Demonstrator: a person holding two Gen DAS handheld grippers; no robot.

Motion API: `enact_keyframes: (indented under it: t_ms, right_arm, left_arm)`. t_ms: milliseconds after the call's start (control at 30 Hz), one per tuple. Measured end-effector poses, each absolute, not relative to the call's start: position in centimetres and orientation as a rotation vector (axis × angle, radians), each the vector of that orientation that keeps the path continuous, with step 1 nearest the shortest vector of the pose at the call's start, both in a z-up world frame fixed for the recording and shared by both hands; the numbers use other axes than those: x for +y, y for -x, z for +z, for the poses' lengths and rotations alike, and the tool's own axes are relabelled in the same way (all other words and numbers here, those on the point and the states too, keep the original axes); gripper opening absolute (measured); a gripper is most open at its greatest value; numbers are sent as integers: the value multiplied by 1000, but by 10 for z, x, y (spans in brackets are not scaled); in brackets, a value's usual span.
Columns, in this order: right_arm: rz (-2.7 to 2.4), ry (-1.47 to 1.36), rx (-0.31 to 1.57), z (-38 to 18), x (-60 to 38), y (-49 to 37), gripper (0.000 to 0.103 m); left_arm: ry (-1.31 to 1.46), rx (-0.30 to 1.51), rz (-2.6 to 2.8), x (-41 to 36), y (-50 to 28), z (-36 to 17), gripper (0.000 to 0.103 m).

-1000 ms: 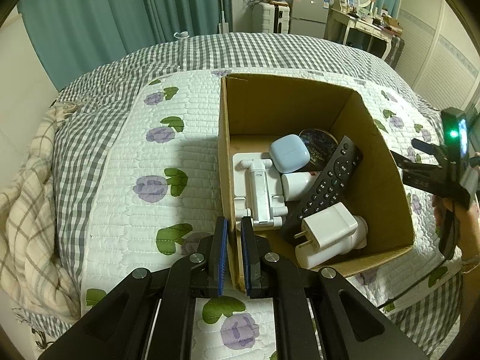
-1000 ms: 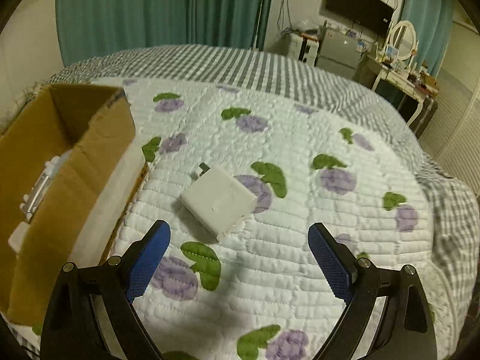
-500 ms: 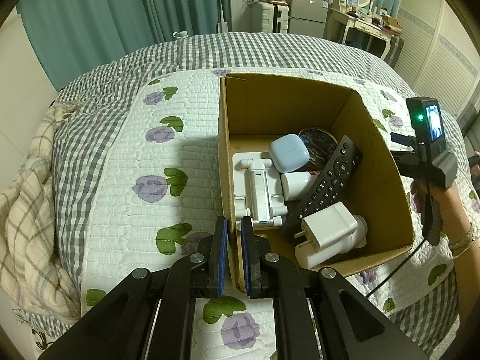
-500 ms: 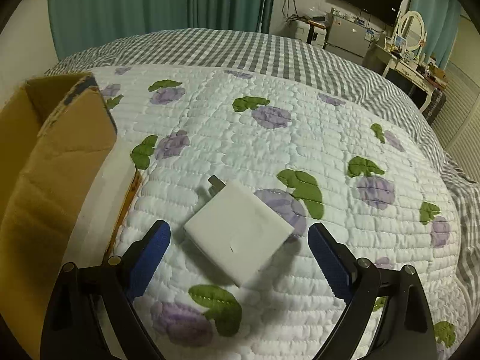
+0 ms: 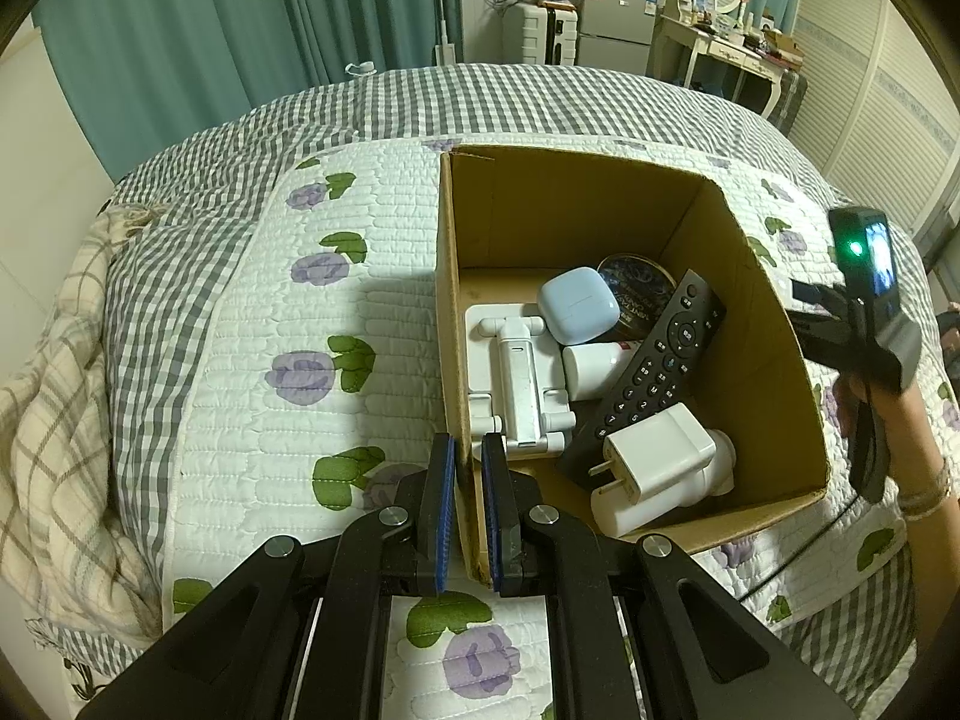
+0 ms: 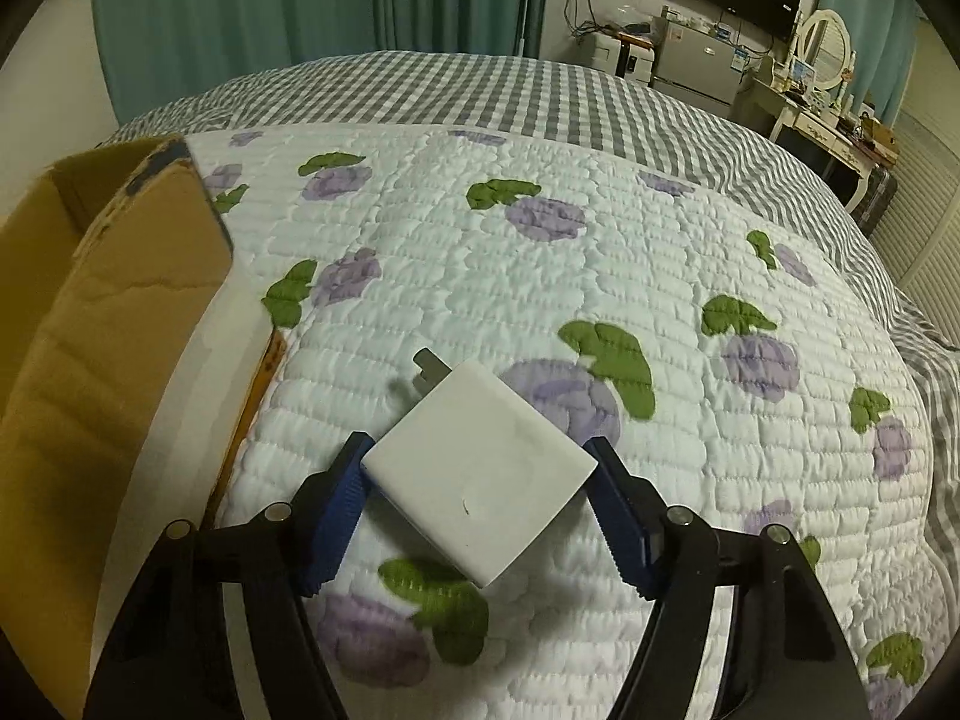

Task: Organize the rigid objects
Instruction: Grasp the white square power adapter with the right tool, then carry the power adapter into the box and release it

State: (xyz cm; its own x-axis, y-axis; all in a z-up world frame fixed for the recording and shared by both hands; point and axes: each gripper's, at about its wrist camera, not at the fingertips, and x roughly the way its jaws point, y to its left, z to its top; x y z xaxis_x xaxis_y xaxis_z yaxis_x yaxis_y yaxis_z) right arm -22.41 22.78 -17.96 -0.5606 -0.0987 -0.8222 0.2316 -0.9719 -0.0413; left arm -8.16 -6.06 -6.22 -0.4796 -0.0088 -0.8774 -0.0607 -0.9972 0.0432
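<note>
A white square charger (image 6: 480, 474) lies on the flowered quilt, its plug prongs pointing away from me. My right gripper (image 6: 477, 447) straddles it. The jaws are closing, and the blue pads (image 6: 336, 510) touch its left and right corners. My left gripper (image 5: 468, 441) is shut on the near left wall of the open cardboard box (image 5: 570, 204). Inside the box lie a white phone stand (image 5: 516, 372), a pale blue case (image 5: 576, 303), a black remote (image 5: 654, 372), a white plug adapter (image 5: 660, 462), a white bottle (image 5: 591, 363) and a round tin (image 5: 636, 294).
The box (image 6: 90, 360) stands just left of the charger in the right wrist view. A hand (image 5: 906, 420) holding the other gripper shows beyond the box's right wall. A checked blanket (image 5: 60, 420) is bunched at the bed's left edge. Furniture stands behind the bed.
My right gripper came closer and lower over the charger, and its wide jaws narrowed onto the charger's corners. The left gripper and the box kept still.
</note>
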Motion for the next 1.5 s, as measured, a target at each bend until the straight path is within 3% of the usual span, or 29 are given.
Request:
enact_keyframes:
  t_ms: [400,767,1133,1500]
  right_arm:
    - [-2563,-1370,203,-161,251,156,70]
    - [-2567,-1236,353,-98,238,106,70]
    - [-2521,-1064,342,-50,182,91,70]
    - [-2484,-977,359,-43,120,107,70]
  left_arm:
    - [1583,106,2677,-60,82,-62,8]
    - [1581,106,2677,-60,82,-63,8]
    - [1580,105,2677,-60,82,-63,8]
    - [1579,101,2677,-60,82,-62,8]
